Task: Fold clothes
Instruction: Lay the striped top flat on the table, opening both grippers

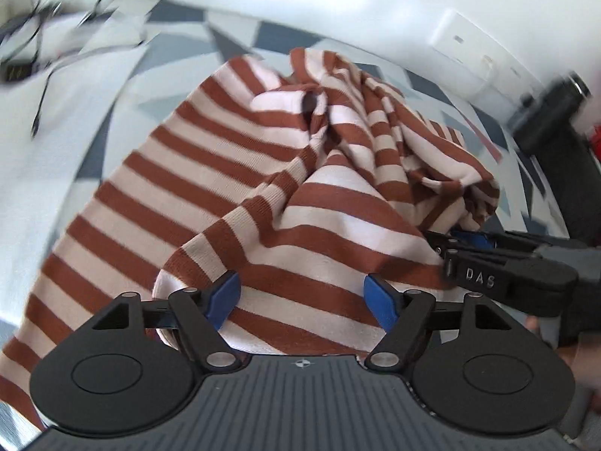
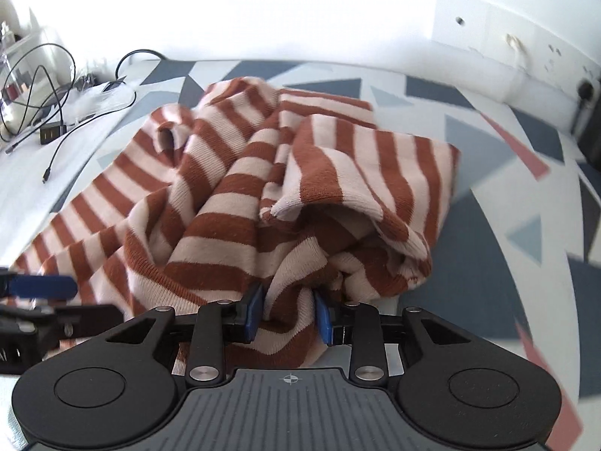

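Right gripper (image 2: pixel 287 314): jaws pinched on a bunched fold of the striped sweater (image 2: pixel 240 203).
Left gripper (image 1: pixel 302 300): jaws spread wide, sweater beneath, unheld.
Sweater: heaped on patterned sheet (image 2: pixel 488 195).
Cables (image 2: pixel 49 112): ten o'clock, well apart.

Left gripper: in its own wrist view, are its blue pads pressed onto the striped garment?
No. The left gripper stands open, its blue pads spread apart over the striped garment without pinching it.

Raised letters "DAS" stand on the right gripper (image 1: pixel 447 244); nothing else is legible.
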### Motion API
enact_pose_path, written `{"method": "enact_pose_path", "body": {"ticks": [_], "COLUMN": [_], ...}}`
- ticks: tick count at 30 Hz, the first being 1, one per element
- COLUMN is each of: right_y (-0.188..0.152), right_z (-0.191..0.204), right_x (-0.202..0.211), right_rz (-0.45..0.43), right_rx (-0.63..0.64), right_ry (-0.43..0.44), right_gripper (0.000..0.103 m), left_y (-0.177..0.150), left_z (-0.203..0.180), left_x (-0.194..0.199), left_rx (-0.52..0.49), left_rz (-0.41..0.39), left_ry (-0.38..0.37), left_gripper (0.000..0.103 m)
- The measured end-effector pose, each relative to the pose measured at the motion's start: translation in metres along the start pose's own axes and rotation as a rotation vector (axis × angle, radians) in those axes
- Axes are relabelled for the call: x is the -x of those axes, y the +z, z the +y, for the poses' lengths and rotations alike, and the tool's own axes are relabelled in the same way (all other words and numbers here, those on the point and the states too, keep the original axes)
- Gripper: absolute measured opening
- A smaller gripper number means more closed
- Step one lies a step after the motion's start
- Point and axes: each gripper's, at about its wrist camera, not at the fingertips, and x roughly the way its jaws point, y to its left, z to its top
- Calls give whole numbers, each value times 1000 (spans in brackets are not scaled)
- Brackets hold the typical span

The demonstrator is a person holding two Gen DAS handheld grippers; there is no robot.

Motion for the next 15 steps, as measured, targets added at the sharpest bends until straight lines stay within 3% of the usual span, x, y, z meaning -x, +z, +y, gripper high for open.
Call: {"method": "enact_pose_path", "body": {"ticks": [3, 5, 8, 12, 13, 15], "right_y": [7, 6, 0, -5, -3, 6], "right_z": [4, -1, -15, -37, -38, -38], "right_x": [2, 10, 25, 55, 60, 63], "right_rz": [20, 34, 47, -78, -126, -183], "right_rx": [30, -5, -62, -142, -142, -112], "right_ry": [-25, -24, -42, -122, -159, -201], "right_gripper": [30, 41, 43, 52, 58, 61], "left_y": [4, 8, 19, 31, 31, 29], "left_z": [4, 2, 1, 1, -1, -4], "left_x": [-1, -2, -3, -22, -26, -33], "left_rx": [44, 15, -16, -51, -57, -73], "left_rz": [-7, -18, -61, -44, -36, -23], "left_ry": [10, 14, -5, -18, -24, -38], "left_gripper": [74, 75, 79, 82, 82, 81]}}
